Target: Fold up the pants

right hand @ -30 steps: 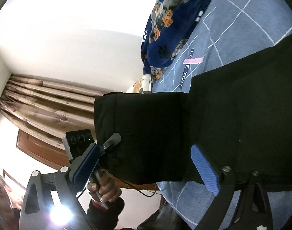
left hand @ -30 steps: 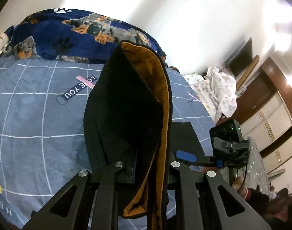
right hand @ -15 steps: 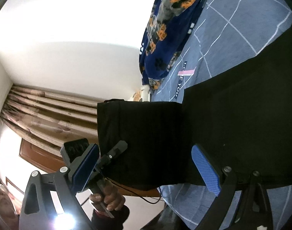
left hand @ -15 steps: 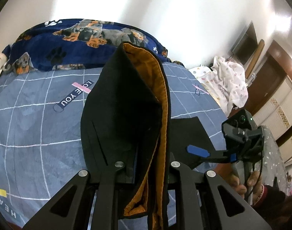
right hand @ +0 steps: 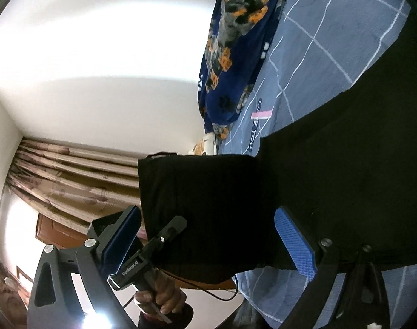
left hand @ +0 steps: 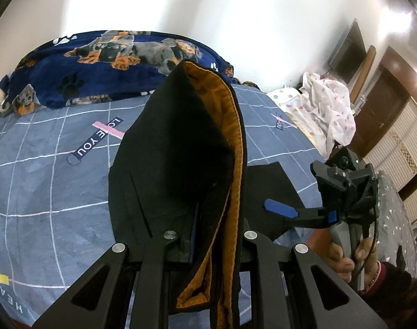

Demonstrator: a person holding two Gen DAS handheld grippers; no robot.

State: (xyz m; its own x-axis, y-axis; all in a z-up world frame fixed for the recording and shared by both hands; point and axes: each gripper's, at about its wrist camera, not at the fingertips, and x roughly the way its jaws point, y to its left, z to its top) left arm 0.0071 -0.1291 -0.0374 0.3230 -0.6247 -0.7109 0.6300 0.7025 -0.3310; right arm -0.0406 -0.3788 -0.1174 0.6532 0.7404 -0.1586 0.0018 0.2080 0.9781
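L gripper (left hand: 208, 235), bottom centre of the left wrist view, is clenched on a bunched edge of the black pants (left hand: 175, 159); the fabric stands up btwn the fingers, orange lining (left hand: 233, 148) showing along its right side. Rest of the pants spreads over the blue grid bedsheet (left hand: 44, 181) twd centre-right. R gripper (left hand: 293, 213) sits at right of that frame, held by a hand (left hand: 351, 257), one blue pad visible. In the right wrist view the R gripper's jaws stand wide apart, released, blue pads (right hand: 293, 244) at lower left & lower right w/ pants cloth hanging btwn them, not pinched. Dog-print blanket (left hand: 104, 74) lies at the bed's far end, upper left; white patterned cloth (left hand: 326, 109) upper right.
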